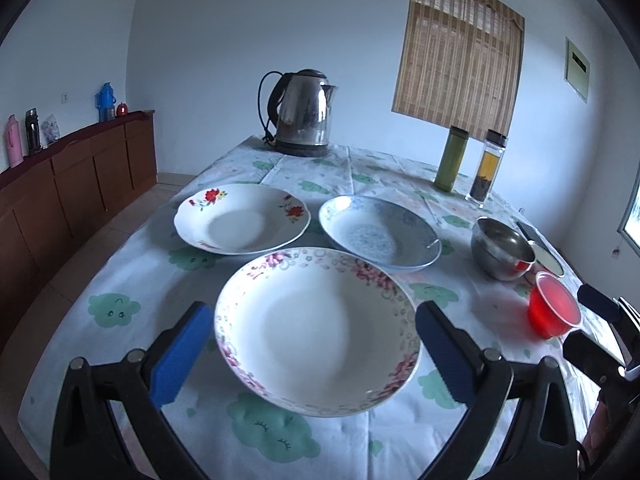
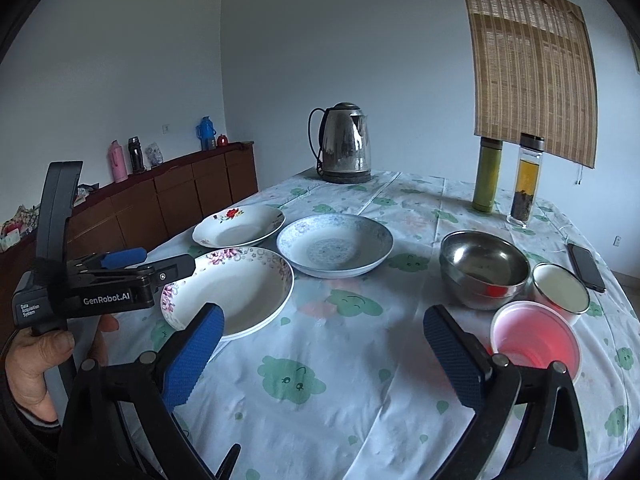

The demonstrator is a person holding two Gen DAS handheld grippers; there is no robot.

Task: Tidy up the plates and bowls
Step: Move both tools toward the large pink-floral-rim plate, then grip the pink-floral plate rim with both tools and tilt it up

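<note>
One pink-flowered plate (image 1: 318,332) between left gripper (image 1: 314,344) pads (parted).

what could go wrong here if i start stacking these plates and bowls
The pink-flowered plate lies near the table's front edge; a clumsy pinch by the open left gripper could tip it off. The plastic red bowl sits beside the open right gripper, likely easy to knock or squash. The phone lies close behind the steel bowl.
</note>
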